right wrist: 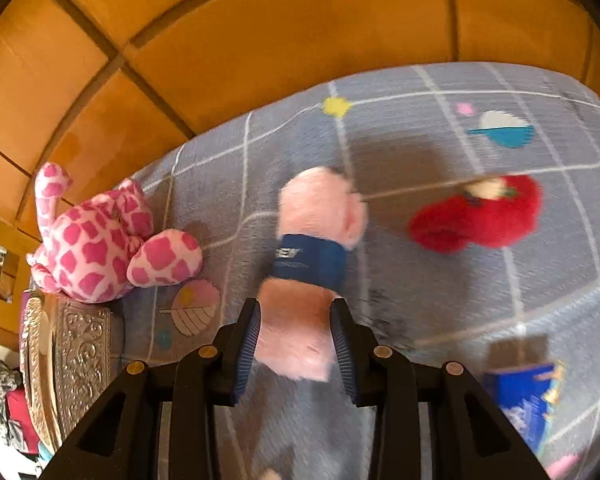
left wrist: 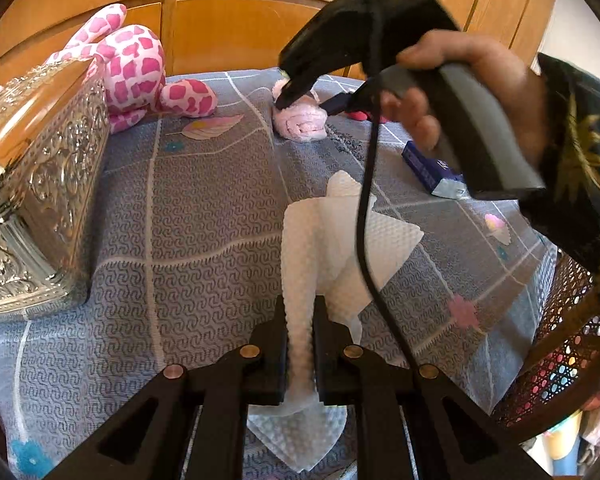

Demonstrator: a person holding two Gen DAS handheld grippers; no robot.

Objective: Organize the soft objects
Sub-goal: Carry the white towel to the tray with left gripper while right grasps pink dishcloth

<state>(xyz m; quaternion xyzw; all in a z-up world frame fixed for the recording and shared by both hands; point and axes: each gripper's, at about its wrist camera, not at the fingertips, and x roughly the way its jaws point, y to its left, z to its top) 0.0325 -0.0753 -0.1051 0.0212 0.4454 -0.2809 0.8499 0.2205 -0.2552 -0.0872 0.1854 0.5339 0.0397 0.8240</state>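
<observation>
My left gripper (left wrist: 300, 312) is shut on a white paper towel (left wrist: 332, 240) that drapes over the grey patterned bedspread (left wrist: 180, 208). My right gripper (right wrist: 296, 312) has its fingers around the near end of a rolled pink towel (right wrist: 320, 208) bound with a blue band (right wrist: 312, 260); it also shows in the left wrist view (left wrist: 300, 120), with the right gripper (left wrist: 304, 100) on it. A pink spotted plush giraffe (right wrist: 96, 240) lies at the left, also in the left wrist view (left wrist: 132, 68). A red plush toy (right wrist: 480, 216) lies at the right.
An ornate silver box (left wrist: 36, 184) stands at the left edge of the bed, also in the right wrist view (right wrist: 80, 356). A blue packet (left wrist: 432, 172) lies at the right, also in the right wrist view (right wrist: 528, 396). Wooden panelling (right wrist: 260, 40) rises behind the bed.
</observation>
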